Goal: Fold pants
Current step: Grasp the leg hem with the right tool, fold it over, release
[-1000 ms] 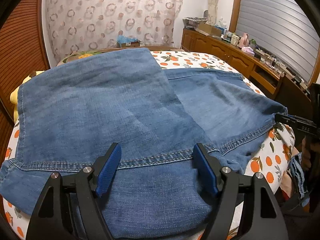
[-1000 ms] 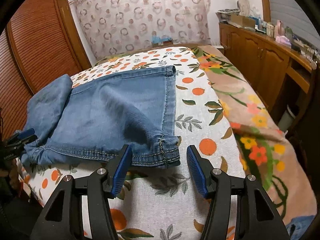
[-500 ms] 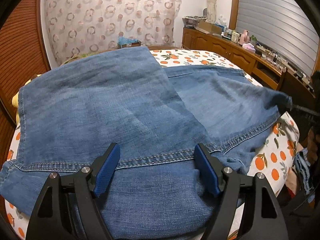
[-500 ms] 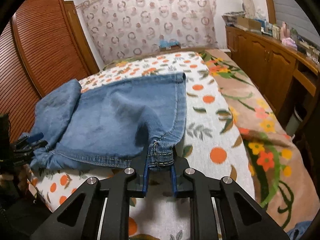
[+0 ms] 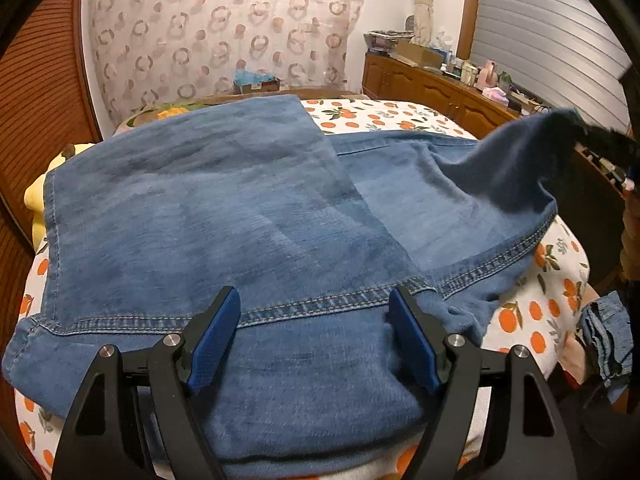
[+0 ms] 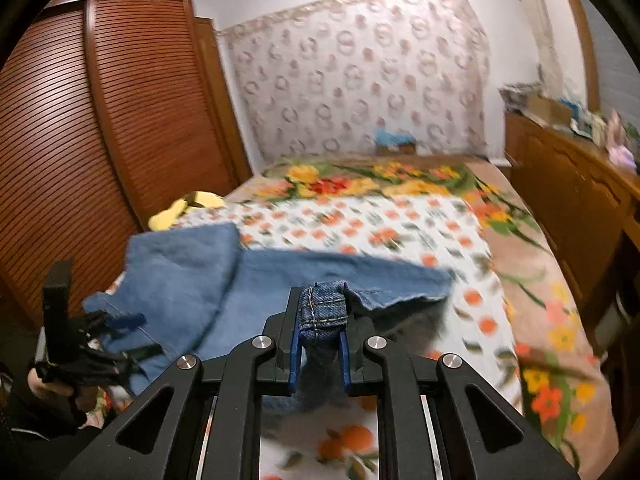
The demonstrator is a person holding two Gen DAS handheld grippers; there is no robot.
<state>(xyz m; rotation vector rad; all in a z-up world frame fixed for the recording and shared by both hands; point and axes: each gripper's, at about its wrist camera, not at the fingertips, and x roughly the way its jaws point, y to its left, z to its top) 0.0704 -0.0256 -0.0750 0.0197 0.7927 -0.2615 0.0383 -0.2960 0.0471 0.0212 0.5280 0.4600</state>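
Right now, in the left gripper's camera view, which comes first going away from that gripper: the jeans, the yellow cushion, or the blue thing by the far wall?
1. The jeans: right at the open left gripper, spread on the bed.
2. The yellow cushion: farther back, at the bed's left edge.
3. The blue thing: farthest, beyond the bed against the patterned wall.

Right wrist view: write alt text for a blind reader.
The right gripper is shut on the stitched corner of the blue jeans, lifting it above a bed with an orange-print sheet. The left gripper sits at the far left by the jeans' other end.
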